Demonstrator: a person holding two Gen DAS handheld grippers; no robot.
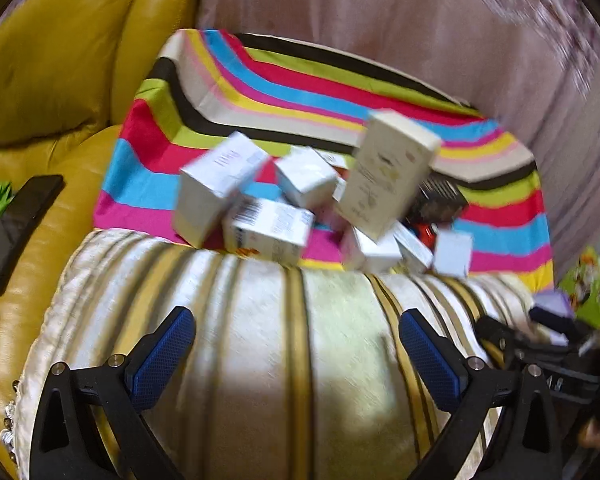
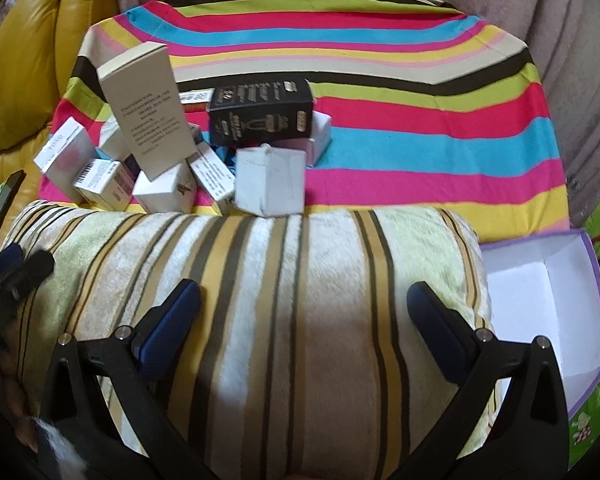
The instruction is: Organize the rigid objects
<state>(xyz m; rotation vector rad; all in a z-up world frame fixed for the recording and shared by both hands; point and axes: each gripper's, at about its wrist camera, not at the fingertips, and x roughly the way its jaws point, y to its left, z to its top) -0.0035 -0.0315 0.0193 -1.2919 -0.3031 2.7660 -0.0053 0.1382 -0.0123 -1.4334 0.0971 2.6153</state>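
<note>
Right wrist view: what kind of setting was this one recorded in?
Most likely a home living room. A yellow leather sofa sits at the left, a striped blanket holds the small boxes, and a striped cushion lies in front.

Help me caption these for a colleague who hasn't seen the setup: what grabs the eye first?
The bright striped blanket fills the background, with a jumble of small cartons heaped at its near left, a tall beige box leaning over them beside a black box. In front lies a striped cushion; an open empty white box sits at its right.
</note>
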